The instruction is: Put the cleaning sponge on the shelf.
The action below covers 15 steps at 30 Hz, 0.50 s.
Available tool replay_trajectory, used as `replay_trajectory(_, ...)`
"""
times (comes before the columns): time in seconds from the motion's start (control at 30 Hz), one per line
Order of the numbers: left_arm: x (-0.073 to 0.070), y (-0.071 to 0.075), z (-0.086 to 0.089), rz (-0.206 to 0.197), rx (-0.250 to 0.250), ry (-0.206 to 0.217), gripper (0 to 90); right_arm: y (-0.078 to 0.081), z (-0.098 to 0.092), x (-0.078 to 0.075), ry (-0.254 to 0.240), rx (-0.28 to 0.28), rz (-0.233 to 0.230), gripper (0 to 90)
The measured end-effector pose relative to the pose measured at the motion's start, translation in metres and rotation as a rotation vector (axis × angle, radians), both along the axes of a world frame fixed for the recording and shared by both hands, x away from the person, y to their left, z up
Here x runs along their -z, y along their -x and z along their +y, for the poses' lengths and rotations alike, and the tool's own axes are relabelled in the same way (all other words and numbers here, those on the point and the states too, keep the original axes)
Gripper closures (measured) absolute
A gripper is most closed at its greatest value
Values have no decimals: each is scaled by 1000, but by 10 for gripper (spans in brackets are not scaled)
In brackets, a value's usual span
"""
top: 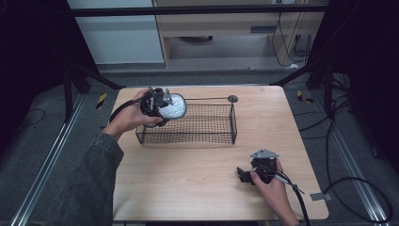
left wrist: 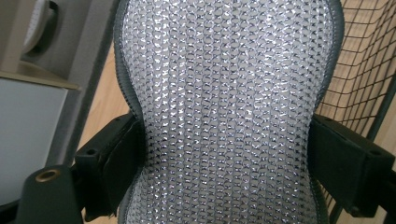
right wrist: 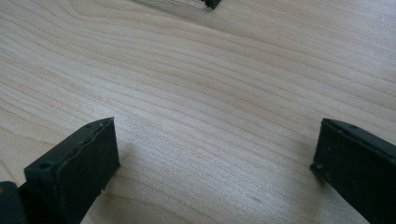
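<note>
A: Start with the left tool [left wrist: 224,154]. What are its jaws doing?

B: They are pinching a silvery, glittering mesh-textured pad with a grey stitched rim [left wrist: 224,93]. In the left gripper view the pad narrows to a waist just where the two black jaws press in on it from either side.

A: And where is that pad over the table?

B: In the high view the left tool [top: 162,107] holds the pad [top: 174,107] at the left end of the black wire mesh basket [top: 207,125], about at the basket's top rim. Whether its lower edge touches the wire I cannot tell. The person's left hand [top: 129,117] wraps the tool's body from the left.

A: The right tool?

B: The right tool [right wrist: 215,158] has its jaws spread wide apart with nothing but bare wood between them. In the high view it [top: 242,175] sits low at the front right of the light wooden table [top: 188,188], gripped by the right hand [top: 270,186], well apart from the basket.

A: Anything else near the basket?

B: A thin rod ending in a small dark round disc [top: 232,98] runs along its far edge, with the disc beyond the far right corner.
</note>
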<state>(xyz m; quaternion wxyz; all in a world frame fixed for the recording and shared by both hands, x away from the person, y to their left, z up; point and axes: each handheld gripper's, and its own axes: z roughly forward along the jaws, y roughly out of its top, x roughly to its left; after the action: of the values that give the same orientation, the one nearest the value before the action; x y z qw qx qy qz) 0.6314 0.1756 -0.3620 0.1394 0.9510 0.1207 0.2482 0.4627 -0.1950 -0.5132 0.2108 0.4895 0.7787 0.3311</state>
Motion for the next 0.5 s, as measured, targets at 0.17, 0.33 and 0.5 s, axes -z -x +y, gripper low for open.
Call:
replay_trajectory(0.17, 6, -1, 1, 7, 2, 11, 143, 0, 0, 0, 3, 2, -2, 7)
replay_trajectory(0.33, 12, -2, 2, 22, 2, -6, 143, 0, 0, 0, 1, 3, -1, 7)
replay_trajectory(0.5, 16, -6, 5, 34, -15, 4, 141, 0, 0, 0, 1, 3, -1, 7)
